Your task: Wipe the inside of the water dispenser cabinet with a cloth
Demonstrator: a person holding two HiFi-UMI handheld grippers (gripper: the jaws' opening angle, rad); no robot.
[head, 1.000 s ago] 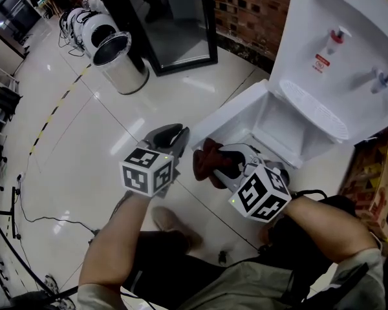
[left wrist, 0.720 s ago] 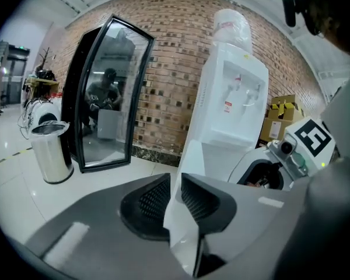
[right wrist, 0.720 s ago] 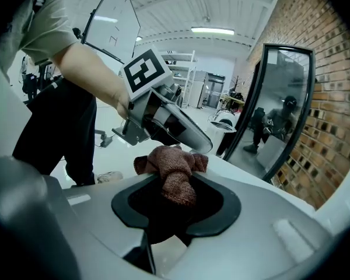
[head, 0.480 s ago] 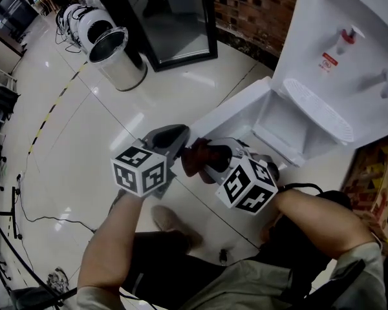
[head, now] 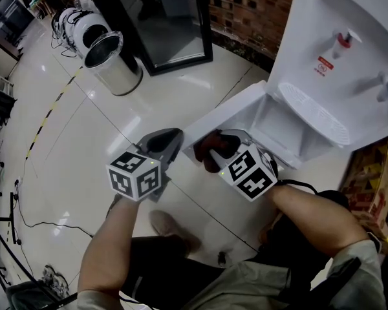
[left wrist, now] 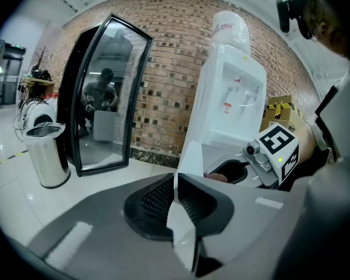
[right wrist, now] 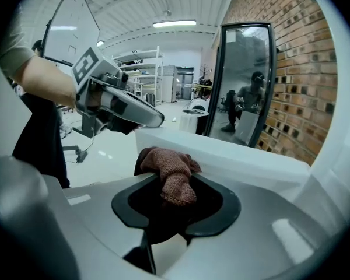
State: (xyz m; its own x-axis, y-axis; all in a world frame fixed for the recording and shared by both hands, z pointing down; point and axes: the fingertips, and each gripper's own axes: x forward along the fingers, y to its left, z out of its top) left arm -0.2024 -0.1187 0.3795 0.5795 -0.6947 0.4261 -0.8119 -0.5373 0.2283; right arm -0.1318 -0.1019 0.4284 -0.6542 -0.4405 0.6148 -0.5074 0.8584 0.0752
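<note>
Reddish-brown and bunched, the cloth (right wrist: pixel 174 171) sits pinched between the jaws of the right gripper (right wrist: pixel 175 202). Its wad sticks out past the tips and a dark fold hangs below them. That gripper clamps the fabric, its jaws held partway apart by the bulk of it.

The cloth is right at the inner face of the white cabinet door (head: pixel 236 105), which is swung open from the foot of the water dispenser (head: pixel 339 50). Whether the fabric actually touches the panel I cannot tell. The open cabinet (head: pixel 281 124) lies beyond, to the right in the head view, and the cloth is outside it.

The left gripper (head: pixel 172 141) has just been closing its jaws. They now pinch the free edge of the door, with the thin white panel standing upright between the pads. The two grippers are near each other at the door's outer end.
</note>
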